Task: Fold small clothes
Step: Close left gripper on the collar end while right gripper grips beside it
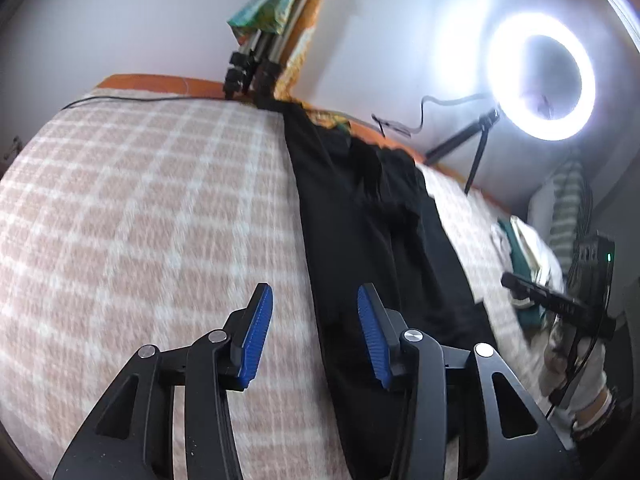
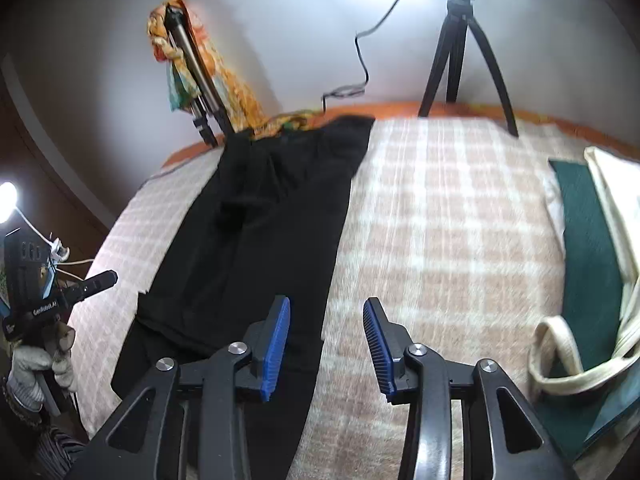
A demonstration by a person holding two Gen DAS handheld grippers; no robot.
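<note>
A long black garment (image 1: 360,240) lies stretched along the checked blanket (image 1: 140,220), folded into a narrow strip; it also shows in the right wrist view (image 2: 256,232). My left gripper (image 1: 314,312) is open and empty, hovering over the garment's left edge near its near end. My right gripper (image 2: 326,328) is open and empty, hovering over the garment's right edge near its near end. The right gripper also shows in the left wrist view (image 1: 560,304), and the left gripper in the right wrist view (image 2: 92,284), each held by a gloved hand.
A ring light (image 1: 540,76) on a black tripod (image 2: 460,48) stands at the far edge. A second tripod draped with colourful cloth (image 2: 188,64) leans on the wall. A green and cream folded pile (image 2: 592,264) lies at the right on the blanket.
</note>
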